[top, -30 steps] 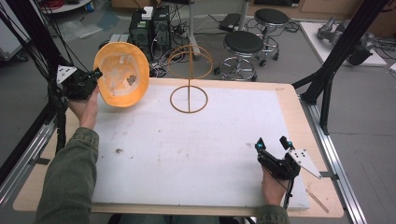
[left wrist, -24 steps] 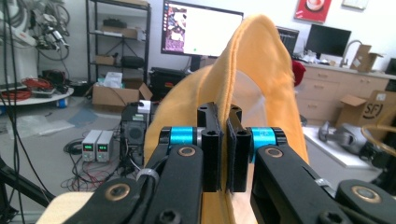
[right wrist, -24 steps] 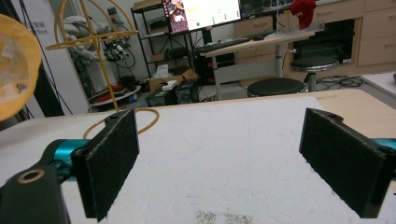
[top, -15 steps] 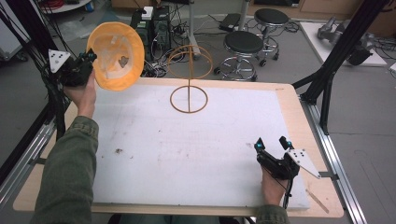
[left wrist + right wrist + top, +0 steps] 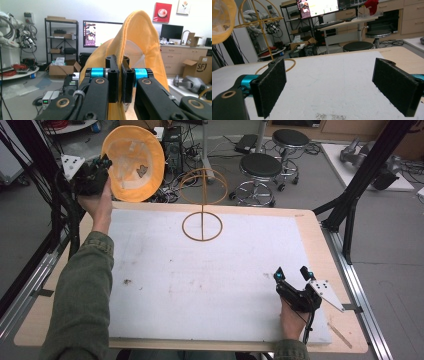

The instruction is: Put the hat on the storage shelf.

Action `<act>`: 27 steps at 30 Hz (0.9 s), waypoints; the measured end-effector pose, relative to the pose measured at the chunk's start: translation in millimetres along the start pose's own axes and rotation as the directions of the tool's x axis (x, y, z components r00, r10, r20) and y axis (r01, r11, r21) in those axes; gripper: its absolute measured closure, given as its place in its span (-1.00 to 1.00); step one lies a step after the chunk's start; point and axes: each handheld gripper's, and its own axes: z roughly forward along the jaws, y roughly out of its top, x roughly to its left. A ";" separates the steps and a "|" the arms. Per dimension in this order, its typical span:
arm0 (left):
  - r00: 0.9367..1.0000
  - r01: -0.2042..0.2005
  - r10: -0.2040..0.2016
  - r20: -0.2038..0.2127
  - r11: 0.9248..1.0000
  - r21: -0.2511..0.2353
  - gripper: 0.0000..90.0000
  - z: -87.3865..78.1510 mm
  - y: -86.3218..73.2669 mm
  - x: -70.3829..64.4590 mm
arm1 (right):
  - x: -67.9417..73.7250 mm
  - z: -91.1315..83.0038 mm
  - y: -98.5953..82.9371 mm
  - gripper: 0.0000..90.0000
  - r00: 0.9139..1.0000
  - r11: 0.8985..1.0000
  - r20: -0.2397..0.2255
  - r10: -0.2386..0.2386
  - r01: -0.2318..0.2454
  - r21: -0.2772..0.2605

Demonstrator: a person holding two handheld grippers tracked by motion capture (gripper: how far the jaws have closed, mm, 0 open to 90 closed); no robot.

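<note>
While clamped at its brim edge in the left gripper [image 5: 102,167], orange hat [image 5: 134,164] raised left of the wire stand [image 5: 202,202]
Could slip from so thin a pinch, or snag the stand's upper ring and tip it; right gripper [image 5: 292,276] jaws apart, idle over the worktop [image 5: 210,285] well right of the stand

A pale wooden bench [image 5: 320,235] carries a white mat [image 5: 210,280] and stands on a grey floor [image 5: 395,250]. Black frame struts [image 5: 365,175] rise at its sides. Beyond the far edge stand 2 black round stools [image 5: 260,167], with cables [image 5: 187,155] and black electronics boxes [image 5: 172,145] on the floor. The left gripper view shows a white wall [image 5: 100,10], a black shelf rack [image 5: 61,40], a lit monitor [image 5: 100,33], cardboard boxes [image 5: 62,68], wooden cabinets [image 5: 180,57] and 2 small framed pictures [image 5: 162,9].
</note>
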 end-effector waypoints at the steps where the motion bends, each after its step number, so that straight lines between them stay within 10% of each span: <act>1: 1.000 0.021 -0.021 0.005 1.000 -0.002 0.93 3.5 -0.5 -2.3 | -0.2 -0.4 0.2 -0.76 1.000 1.000 0.000 0.007 -0.007 -0.002; 17: 0.986 -0.169 0.169 -0.012 0.986 -0.006 0.93 53.2 5.1 -75.8 | -2.4 3.2 -1.8 -0.76 0.998 0.999 -0.052 0.035 -0.034 0.013; 27: 0.973 -0.208 0.208 0.098 0.978 -0.015 0.93 55.6 4.3 -127.3 | -4.6 2.0 -1.4 -0.76 0.997 0.998 -0.053 0.063 -0.063 0.000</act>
